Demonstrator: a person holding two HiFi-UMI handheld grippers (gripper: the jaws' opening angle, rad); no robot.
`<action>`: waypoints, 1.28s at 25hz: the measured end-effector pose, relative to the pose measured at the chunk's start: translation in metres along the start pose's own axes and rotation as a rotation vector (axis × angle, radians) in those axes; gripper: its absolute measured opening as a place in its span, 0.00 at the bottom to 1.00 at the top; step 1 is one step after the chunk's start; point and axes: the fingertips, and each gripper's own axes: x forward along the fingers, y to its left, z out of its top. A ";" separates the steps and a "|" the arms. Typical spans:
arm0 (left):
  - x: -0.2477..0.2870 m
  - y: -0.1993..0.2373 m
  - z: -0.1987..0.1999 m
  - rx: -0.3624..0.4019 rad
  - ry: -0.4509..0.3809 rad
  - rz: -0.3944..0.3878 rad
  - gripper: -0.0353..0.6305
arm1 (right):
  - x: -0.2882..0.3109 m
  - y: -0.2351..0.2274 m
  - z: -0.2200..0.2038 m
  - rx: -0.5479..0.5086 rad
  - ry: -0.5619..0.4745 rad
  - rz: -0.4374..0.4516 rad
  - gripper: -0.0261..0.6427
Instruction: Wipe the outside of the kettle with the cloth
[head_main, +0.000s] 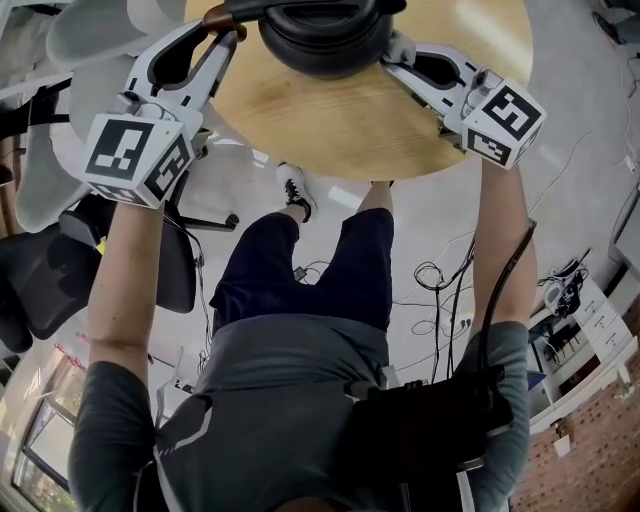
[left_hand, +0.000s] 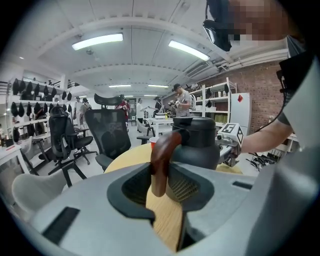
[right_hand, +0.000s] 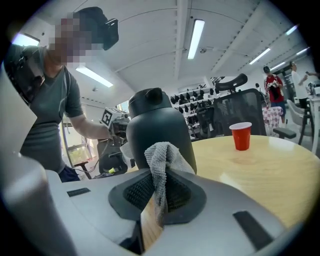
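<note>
A black kettle stands on the round wooden table at the top of the head view. My left gripper is shut on its curved brown handle from the left. The kettle's dark body rises just beyond the jaws. My right gripper is shut on a grey cloth, which bunches up above the jaws. The cloth sits close against the right side of the kettle. In the head view the right gripper meets the kettle's right flank.
A red cup stands on the table beyond the kettle. Black office chairs and a grey one stand left of the table. Cables lie on the floor to the right. People stand by shelves in the background.
</note>
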 end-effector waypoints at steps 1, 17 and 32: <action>0.000 -0.002 0.000 -0.005 -0.001 -0.003 0.22 | 0.000 0.003 -0.002 0.001 0.001 -0.005 0.12; -0.026 -0.023 -0.017 -0.131 -0.021 -0.004 0.23 | 0.033 0.036 -0.016 0.077 -0.036 -0.270 0.12; -0.046 -0.049 -0.026 -0.215 -0.067 -0.014 0.22 | 0.099 0.071 -0.006 0.129 -0.033 -0.483 0.12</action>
